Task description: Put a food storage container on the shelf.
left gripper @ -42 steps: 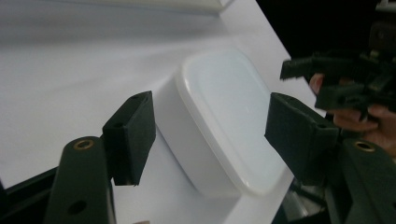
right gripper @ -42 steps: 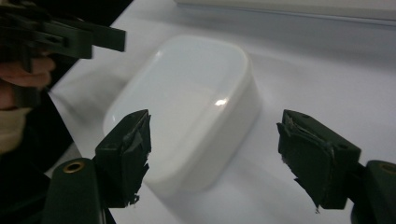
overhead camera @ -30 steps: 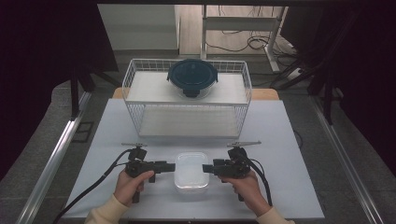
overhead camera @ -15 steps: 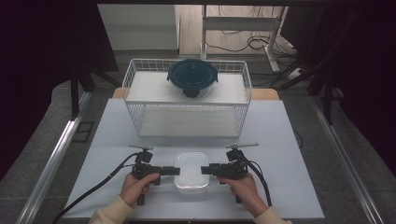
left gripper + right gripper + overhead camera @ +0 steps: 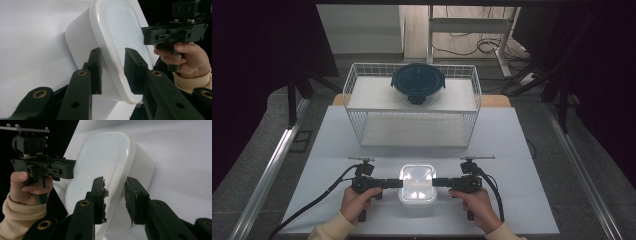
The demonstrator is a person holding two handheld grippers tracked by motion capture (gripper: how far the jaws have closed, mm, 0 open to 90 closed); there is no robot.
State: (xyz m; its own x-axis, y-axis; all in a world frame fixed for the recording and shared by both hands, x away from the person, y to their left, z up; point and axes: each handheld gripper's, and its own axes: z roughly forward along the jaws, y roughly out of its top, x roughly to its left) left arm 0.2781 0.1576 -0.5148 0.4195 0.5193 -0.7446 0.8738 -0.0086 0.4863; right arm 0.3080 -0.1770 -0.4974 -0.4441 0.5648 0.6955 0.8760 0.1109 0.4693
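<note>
White tabletop (image 5: 512, 150) (dark room (image 5: 262, 50) around), left tongs (image 5: 112, 72) and right tongs (image 5: 115, 197) both apart astride container (image 5: 417, 183) rim.

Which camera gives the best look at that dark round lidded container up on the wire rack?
The high view: the dark round container sits whole on the wire rack, seen from above. The two gripper views look at the white box instead.

Hand-held grippers (image 5: 391, 183) (image 5: 441, 182) flank white lidded container (image 5: 417, 182).
</note>
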